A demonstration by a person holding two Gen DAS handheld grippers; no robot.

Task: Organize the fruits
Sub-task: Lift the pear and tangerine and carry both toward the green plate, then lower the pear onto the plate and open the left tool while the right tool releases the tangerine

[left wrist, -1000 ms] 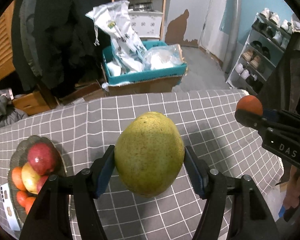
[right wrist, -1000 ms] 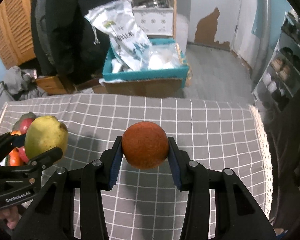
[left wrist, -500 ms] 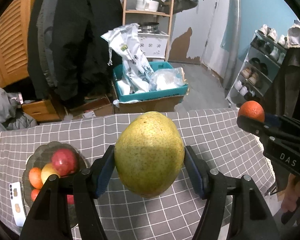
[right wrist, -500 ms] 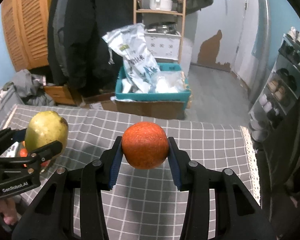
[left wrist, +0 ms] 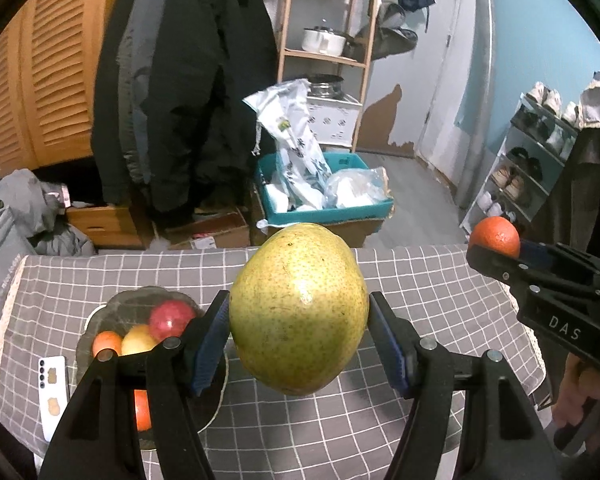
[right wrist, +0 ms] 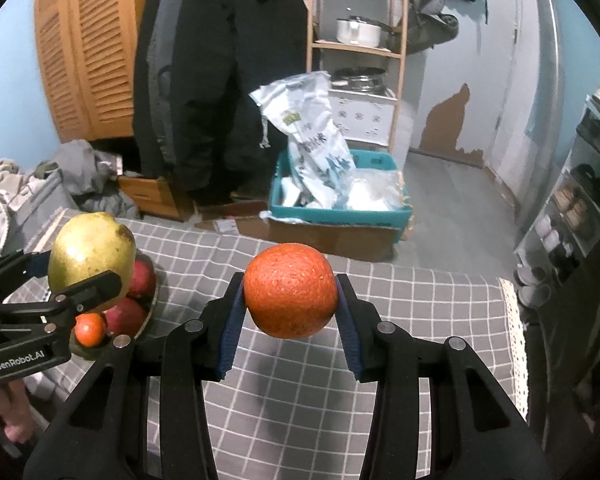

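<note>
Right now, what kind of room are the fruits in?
Probably a lived-in room at home, maybe an entryway: dark coats hang by a slatted wooden door, a white shoe rack lines the wall, and a wooden shelf holds pots.

This is a lived-in home, a cluttered entry or storage corner rather than a workplace. Straight ahead of the tool hang bulky black winter coats (left wrist: pixel 188 92), with orange-brown louvred wooden closet doors (left wrist: pixel 40 72) to their left. Further right stands an open light-wood shelf rack (right wrist: pixel 356 52) carrying a white enamel cooking pot (right wrist: pixel 358 31). On the grey floor beyond the table sits a teal plastic crate (right wrist: pixel 340 208) stuffed with crinkled white plastic bags. Far right, a pale shoe rack (left wrist: pixel 528 168) holds pairs of shoes. Directly below the tool lies a grey white-checked tablecloth (right wrist: pixel 420 320). The blue wall (left wrist: pixel 540 40) shows peeled paint.
</note>
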